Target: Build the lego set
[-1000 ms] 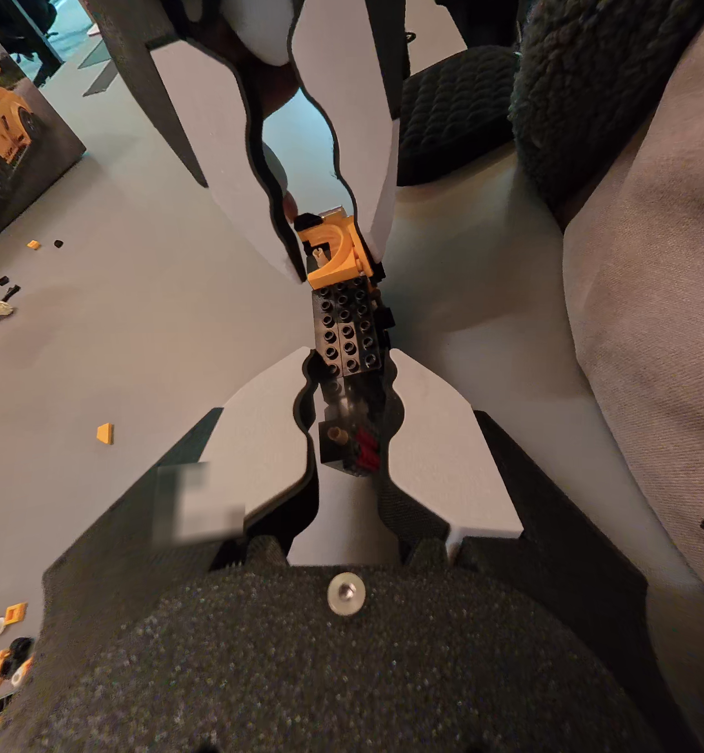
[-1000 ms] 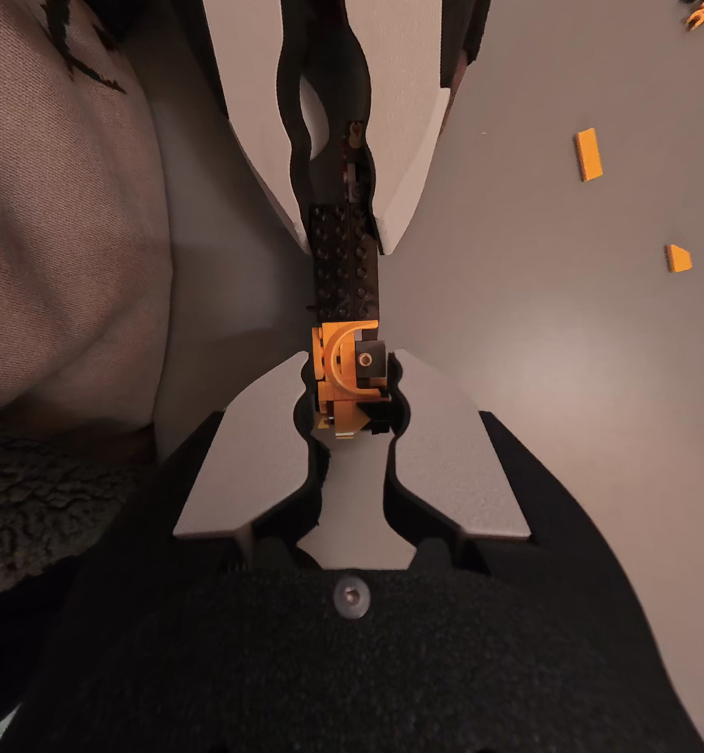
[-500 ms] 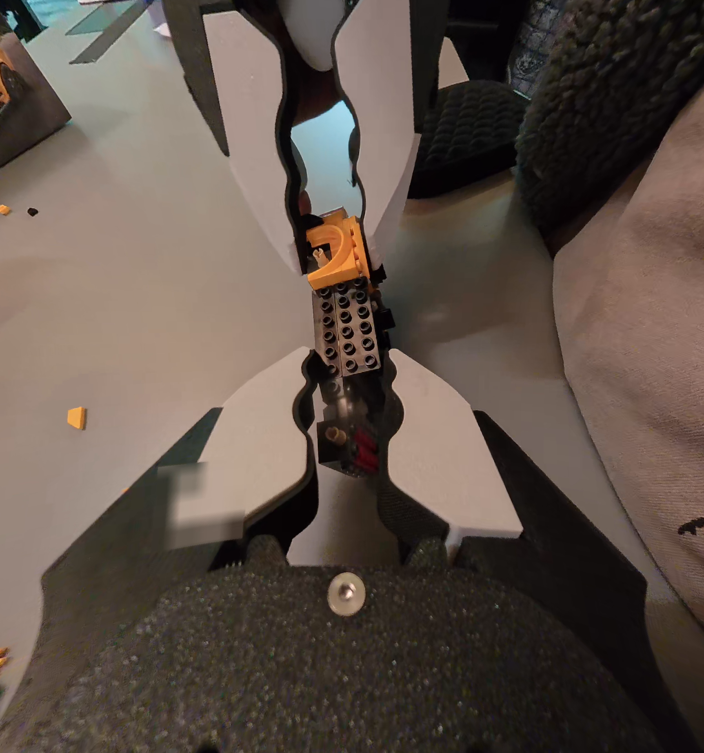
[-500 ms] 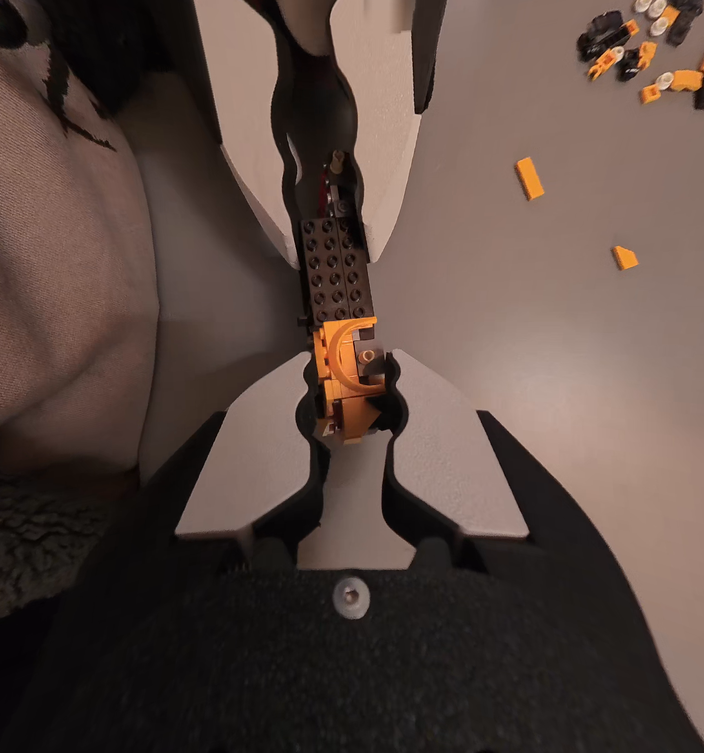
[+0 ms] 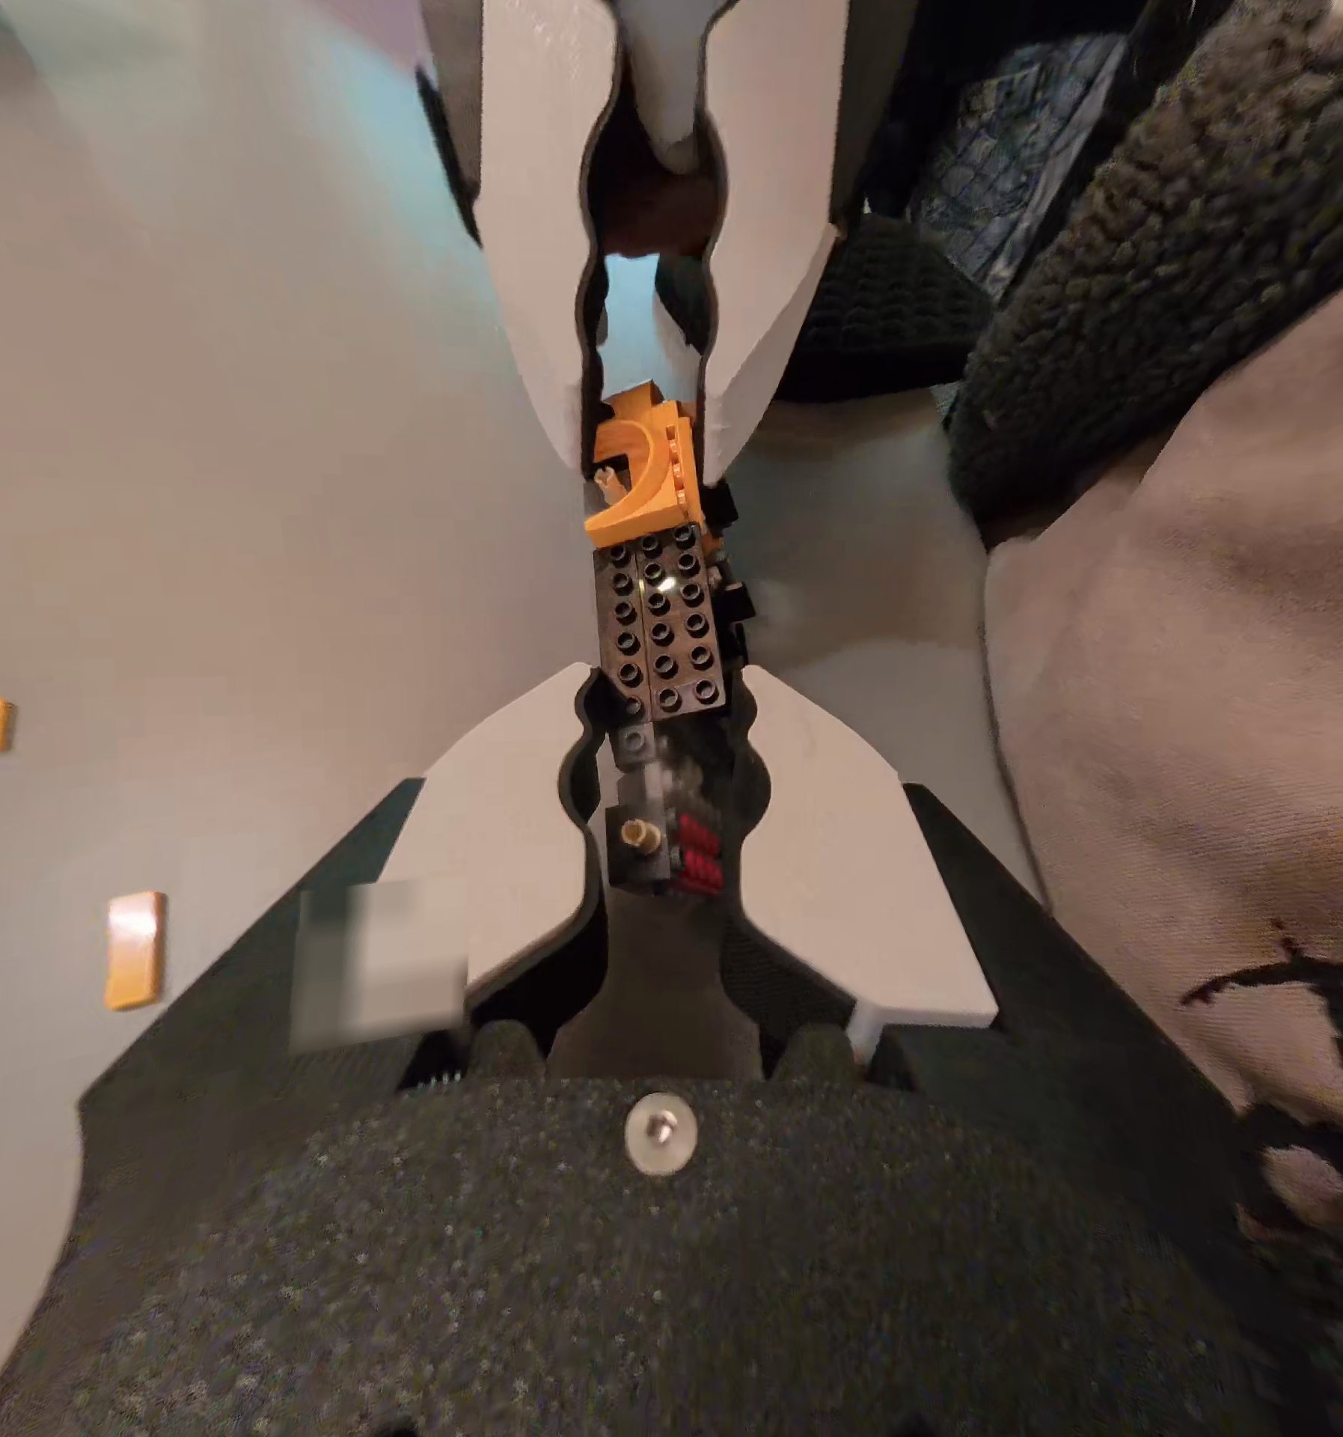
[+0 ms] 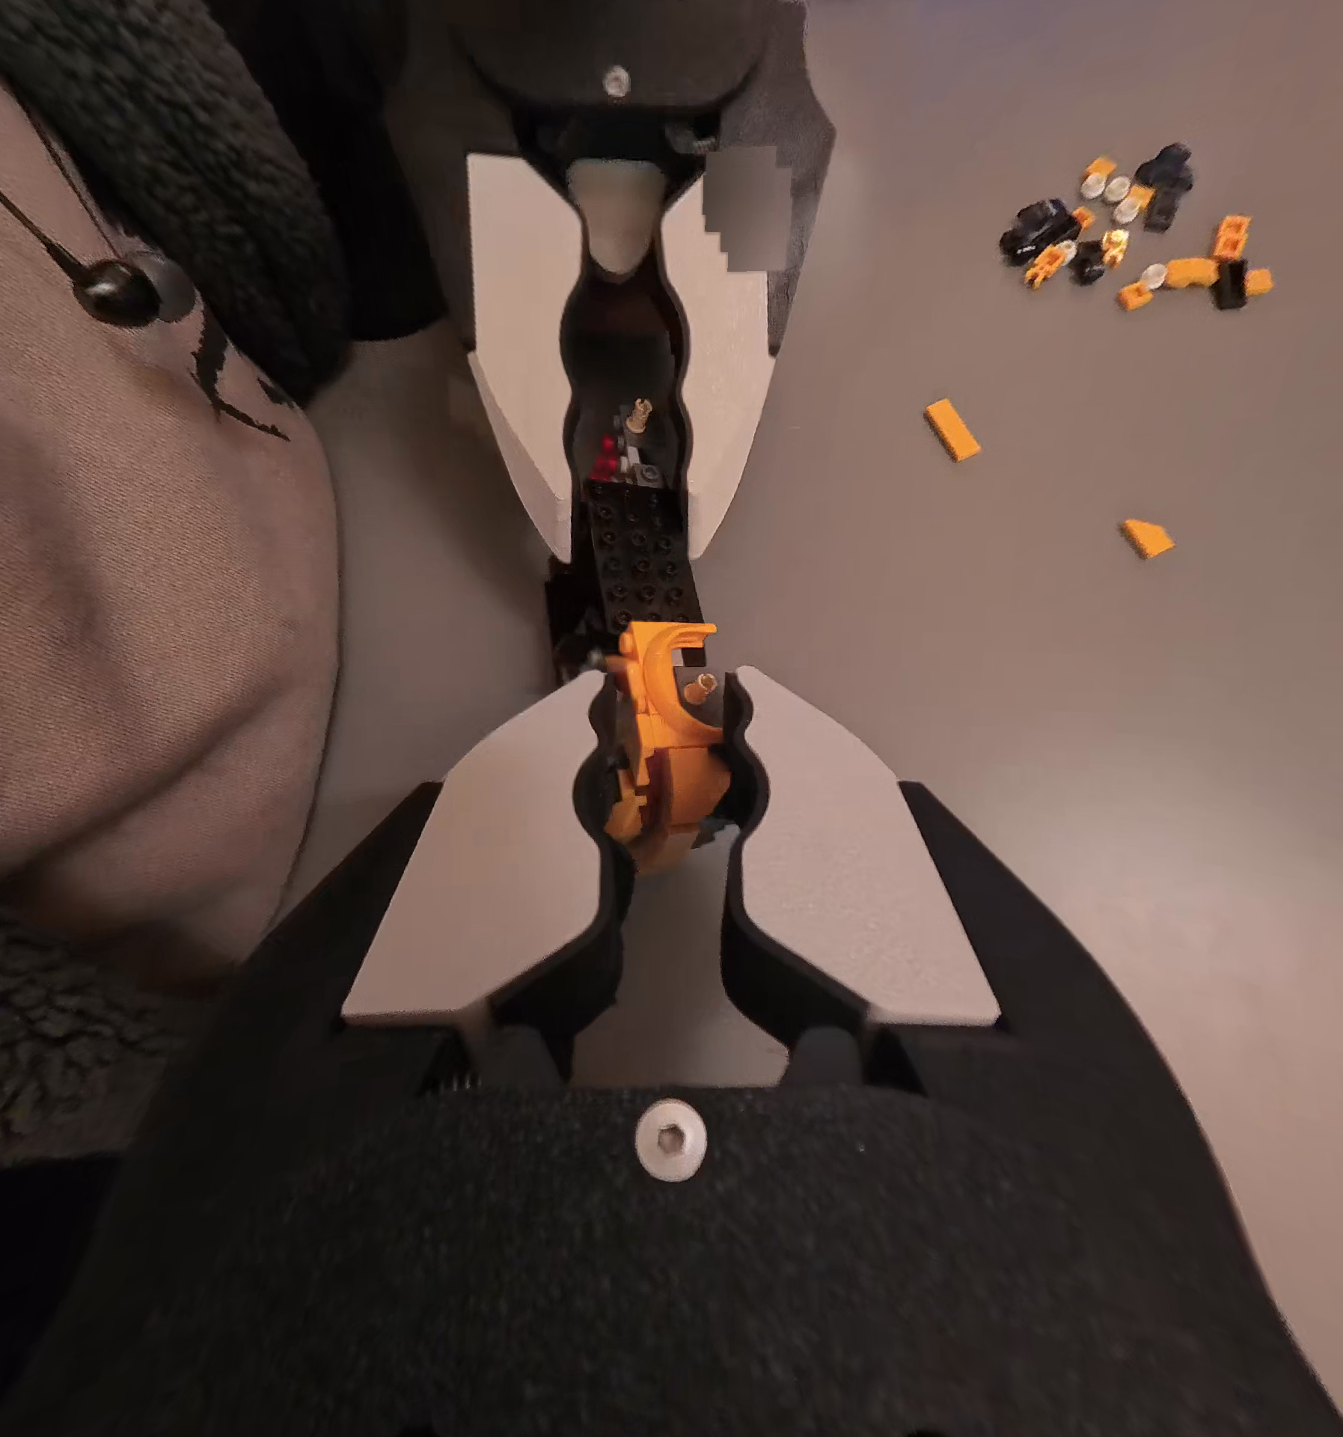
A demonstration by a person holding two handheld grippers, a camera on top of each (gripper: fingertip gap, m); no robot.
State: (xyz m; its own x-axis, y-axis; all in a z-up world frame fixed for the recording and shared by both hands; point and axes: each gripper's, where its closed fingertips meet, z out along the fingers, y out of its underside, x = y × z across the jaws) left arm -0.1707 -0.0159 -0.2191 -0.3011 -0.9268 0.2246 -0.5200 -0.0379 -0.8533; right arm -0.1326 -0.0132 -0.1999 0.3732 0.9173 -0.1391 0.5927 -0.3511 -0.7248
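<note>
A half-built lego car (image 5: 662, 622) hangs above the grey table, held at both ends. It has a black studded middle, an orange wheel-arch end and a dark end with red bits. My left gripper (image 5: 664, 684) is shut on the dark end. My right gripper (image 6: 664, 684) is shut on the orange end (image 6: 664, 746). The two grippers face each other tip to tip: the right one shows at the top of the left wrist view (image 5: 641, 459), the left one at the top of the right wrist view (image 6: 629, 544).
Two loose orange pieces (image 5: 135, 950) lie on the table to the left; they also show in the right wrist view (image 6: 952, 429). A pile of small orange, black and white parts (image 6: 1134, 229) lies at the upper right. A person's beige and black clothing (image 6: 132, 583) is close by.
Both grippers have swung together with the car still held between them. The table parts have shifted in view: the parts pile is now in sight in the right wrist view.
</note>
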